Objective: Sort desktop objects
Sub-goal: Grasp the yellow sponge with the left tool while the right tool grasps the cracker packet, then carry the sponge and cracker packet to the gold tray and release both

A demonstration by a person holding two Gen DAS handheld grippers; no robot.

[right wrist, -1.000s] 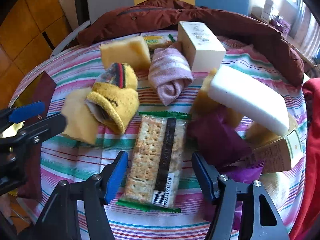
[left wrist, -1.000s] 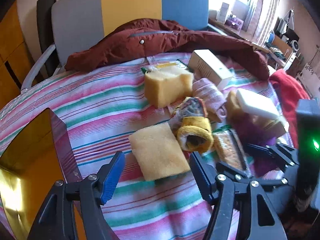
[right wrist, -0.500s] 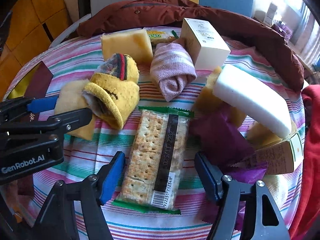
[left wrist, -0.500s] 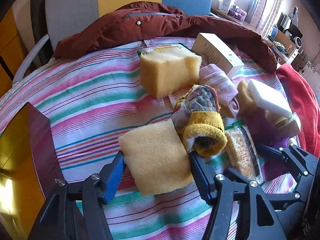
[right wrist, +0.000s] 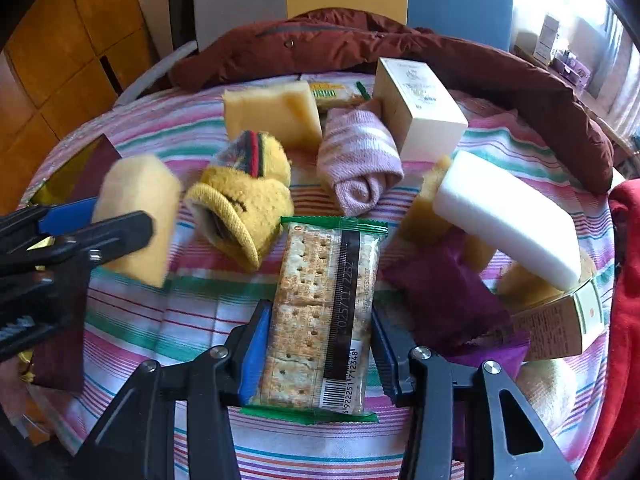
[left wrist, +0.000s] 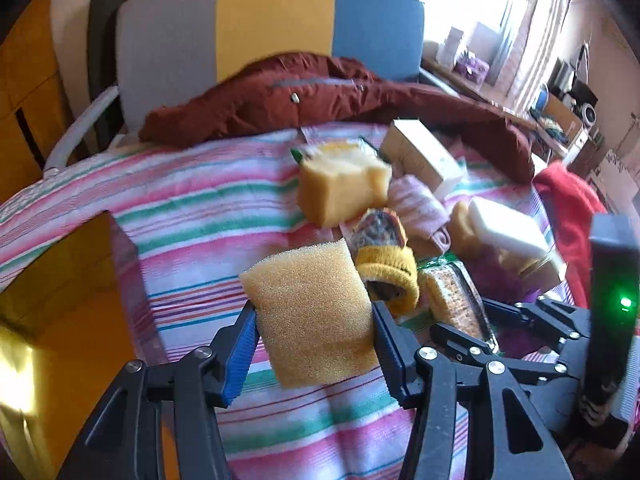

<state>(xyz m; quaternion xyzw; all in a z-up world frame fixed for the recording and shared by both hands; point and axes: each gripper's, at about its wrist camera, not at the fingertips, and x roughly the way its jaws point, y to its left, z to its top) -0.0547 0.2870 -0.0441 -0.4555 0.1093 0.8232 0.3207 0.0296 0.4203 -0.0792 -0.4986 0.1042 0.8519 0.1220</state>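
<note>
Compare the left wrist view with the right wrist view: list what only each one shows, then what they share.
Only the left wrist view: the flat sponge's broad face between the closing left gripper's pads, and a green light.

Only the right wrist view: the cracker pack's barcode, framed by the closing right gripper.

Both: yellow sock, pink sock, white box, striped cloth.

Left claw, right claw — both closing
</note>
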